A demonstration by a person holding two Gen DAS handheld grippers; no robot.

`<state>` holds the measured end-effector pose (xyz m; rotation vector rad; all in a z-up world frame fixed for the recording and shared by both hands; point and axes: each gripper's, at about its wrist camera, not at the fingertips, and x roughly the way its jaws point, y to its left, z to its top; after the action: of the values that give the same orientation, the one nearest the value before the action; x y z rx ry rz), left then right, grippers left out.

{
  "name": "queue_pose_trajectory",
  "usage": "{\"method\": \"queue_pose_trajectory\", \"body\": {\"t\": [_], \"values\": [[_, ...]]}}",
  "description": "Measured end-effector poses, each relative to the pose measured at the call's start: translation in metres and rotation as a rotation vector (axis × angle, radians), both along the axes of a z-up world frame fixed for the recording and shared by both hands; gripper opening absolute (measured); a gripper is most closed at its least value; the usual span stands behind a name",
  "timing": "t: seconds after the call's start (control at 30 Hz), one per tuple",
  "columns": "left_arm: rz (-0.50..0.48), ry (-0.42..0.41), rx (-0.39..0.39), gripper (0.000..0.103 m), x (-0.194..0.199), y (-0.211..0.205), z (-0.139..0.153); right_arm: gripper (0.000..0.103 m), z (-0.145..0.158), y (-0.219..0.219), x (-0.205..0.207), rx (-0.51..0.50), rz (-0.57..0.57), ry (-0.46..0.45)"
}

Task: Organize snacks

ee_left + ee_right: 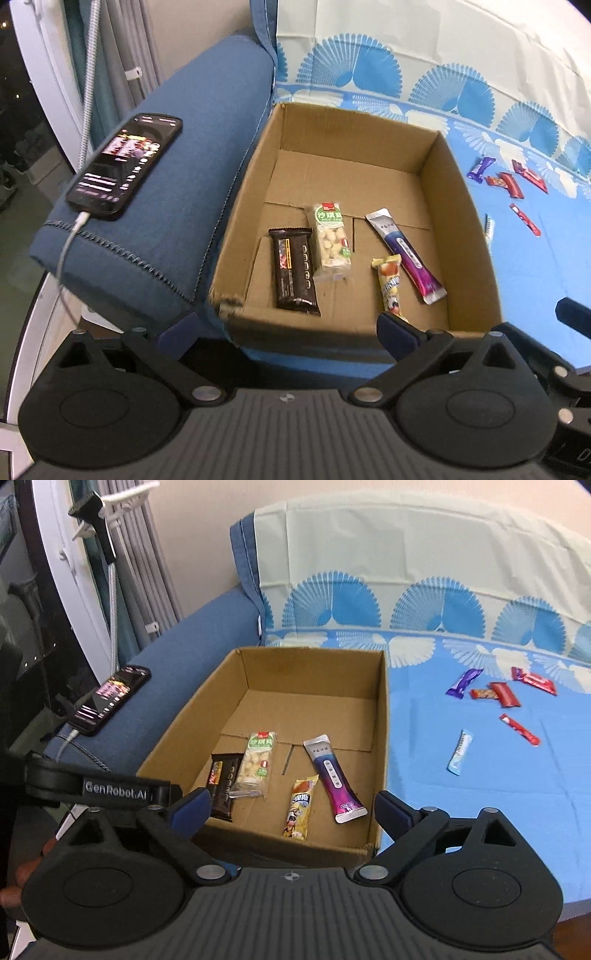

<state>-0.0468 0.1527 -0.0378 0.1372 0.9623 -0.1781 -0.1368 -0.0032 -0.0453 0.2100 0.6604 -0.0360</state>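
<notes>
An open cardboard box (454, 177) (382, 716) sits on the blue sofa cover beside the armrest. On its floor lie a dark brown bar (293, 271) (221, 782), a green-topped clear pack (330, 242) (256, 764), a yellow bar (389, 284) (300, 810) and a purple-and-silver sachet (406, 254) (334, 779). My left gripper (286, 332) hangs open above the box's near wall, nothing between its fingers. My right gripper (291, 808) is open too, over the near end of the box, empty. Loose snacks (498, 694) (502, 179) lie on the cover right of the box.
A lit phone (125, 166) (110, 699) on a charging cable rests on the blue armrest (177, 206) left of the box. A light blue stick pack (460, 751) and a red stick pack (519, 729) lie apart on the cover. The left gripper's body (96, 788) shows in the right wrist view.
</notes>
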Motion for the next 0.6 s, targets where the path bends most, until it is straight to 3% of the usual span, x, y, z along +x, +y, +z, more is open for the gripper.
{"method": "queue_pose_trajectory", "body": {"t": [0.3, 0.6], "values": [[-0.003, -0.089, -0.022, 0.103, -0.055, 0.006, 0.022, 0.098, 0.023, 0.012, -0.044, -0.042, 0.016, -0.102], [-0.01, -0.152, -0.036, 0.103, -0.084, 0.01, 0.039, 0.099, 0.037, 0.017, -0.074, -0.06, 0.02, -0.17]]}}
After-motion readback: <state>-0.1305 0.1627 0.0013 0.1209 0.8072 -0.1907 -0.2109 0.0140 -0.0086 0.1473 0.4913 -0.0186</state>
